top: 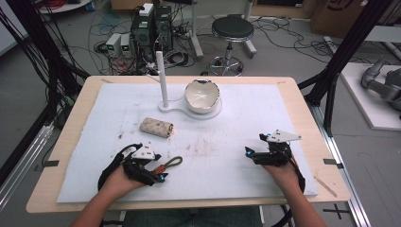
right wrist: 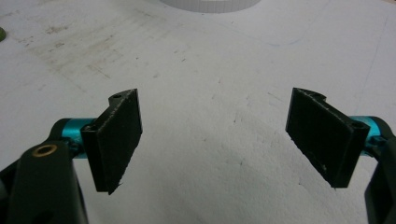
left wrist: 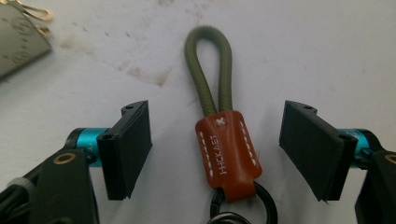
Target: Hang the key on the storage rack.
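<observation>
Near the front left of the white mat [top: 227,142] on the tabletop lies a key strap [left wrist: 219,135], squarely between the wide-spread fingers [left wrist: 128,149] of the left gripper [top: 150,166]; neither finger touches it; its olive cord loop [left wrist: 208,70] points away, the brown leather tab [left wrist: 228,151] sits midway, and a dark ring [left wrist: 243,207] trails toward the hand. It looks light and floppy; the cord would bend, so the flat stitched tab seems the surest place to pinch; the ring might swing. The right gripper [top: 265,150] rests apart, fingers wide over bare mat; a patterned pouch [top: 157,127] and a white bowl [top: 202,96] on its stand, possibly chipped, lie farther back.
</observation>
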Motion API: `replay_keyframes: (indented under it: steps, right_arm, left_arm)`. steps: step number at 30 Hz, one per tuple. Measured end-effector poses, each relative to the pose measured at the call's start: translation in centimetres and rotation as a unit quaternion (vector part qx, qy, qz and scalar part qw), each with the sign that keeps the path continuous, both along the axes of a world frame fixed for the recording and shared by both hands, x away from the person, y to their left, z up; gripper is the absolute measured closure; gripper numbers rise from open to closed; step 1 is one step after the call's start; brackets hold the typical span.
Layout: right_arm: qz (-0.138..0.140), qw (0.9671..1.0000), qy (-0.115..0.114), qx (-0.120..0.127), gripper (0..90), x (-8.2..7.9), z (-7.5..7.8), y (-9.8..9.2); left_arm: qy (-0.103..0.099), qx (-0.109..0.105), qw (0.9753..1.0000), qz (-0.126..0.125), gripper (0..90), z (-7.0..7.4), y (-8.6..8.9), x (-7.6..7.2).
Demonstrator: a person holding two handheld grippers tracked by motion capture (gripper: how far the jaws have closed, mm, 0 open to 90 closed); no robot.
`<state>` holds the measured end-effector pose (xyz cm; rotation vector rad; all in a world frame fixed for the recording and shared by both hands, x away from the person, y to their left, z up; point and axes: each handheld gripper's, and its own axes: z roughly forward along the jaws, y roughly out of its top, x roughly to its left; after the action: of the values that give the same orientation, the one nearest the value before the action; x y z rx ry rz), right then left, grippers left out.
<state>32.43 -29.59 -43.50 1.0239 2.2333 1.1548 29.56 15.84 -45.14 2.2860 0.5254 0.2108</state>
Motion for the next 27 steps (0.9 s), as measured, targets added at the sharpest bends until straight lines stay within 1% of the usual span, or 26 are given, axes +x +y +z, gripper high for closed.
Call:
replay_keyframes:
  steps: [3, 4, 5, 8, 10, 12, 16, 19, 22, 26, 27]
  right_arm:
    - [-0.001, 1.0, 0.003, -0.001, 18.8, -0.03, -0.01, 0.05]
    - [0.0, 1.0, 0.002, -0.001, 18.8, -0.03, -0.03, 0.06]
    - [0.0, 1.0, 0.002, -0.001, 18.8, -0.03, -0.03, 0.07]
    - [0.0, 1.0, 0.002, -0.002, 18.8, -0.04, -0.02, 0.09]
    - [0.0, 1.0, 0.002, -0.001, 18.8, -0.05, -0.02, 0.1]
    - [0.0, 1.0, 0.002, -0.002, 18.8, -0.03, -0.03, 0.08]
    - [-0.002, 1.0, 0.004, -0.003, 18.8, 0.0, -0.07, 0.08]
    - [-0.001, 1.0, 0.003, -0.003, 18.8, 0.03, -0.08, 0.07]
    - [-0.002, 1.0, 0.003, -0.003, 18.8, -0.01, -0.06, 0.08]
    - [-0.003, 1.0, 0.003, -0.002, 18.8, -0.05, -0.03, 0.09]
    - [-0.003, 1.0, 0.003, -0.002, 18.8, -0.04, -0.04, 0.08]
  left_arm:
    - [0.003, 0.002, 1.0, 0.003, 25.6, 0.09, -0.01, 0.03]
    - [0.003, -0.002, 1.0, 0.004, 25.8, 0.04, 0.01, 0.03]
    - [0.003, -0.002, 1.0, 0.005, 26.5, 0.06, 0.1, 0.03]
    - [0.002, -0.004, 0.9999, 0.011, 31.1, 0.11, 0.22, 0.06]
    - [-0.001, 0.0, 0.9999, 0.011, 34.6, 0.2, 0.25, 0.03]
    - [-0.004, 0.005, 1.0, 0.003, 37.4, 0.32, 0.16, -0.06]
    - [-0.007, 0.011, 0.9998, -0.013, 48.8, 0.51, -0.03, -0.3]
    - [-0.002, 0.003, 0.9999, -0.011, 49.9, 0.43, 0.03, -0.25]
    - [0.003, 0.004, 0.9999, -0.009, 51.4, 0.5, 0.05, -0.22]
    - [-0.002, 0.015, 0.9998, -0.011, 58.6, 0.69, -0.24, -0.43]
    - [-0.003, 0.015, 0.9998, -0.012, 59.6, 0.7, -0.31, -0.46]
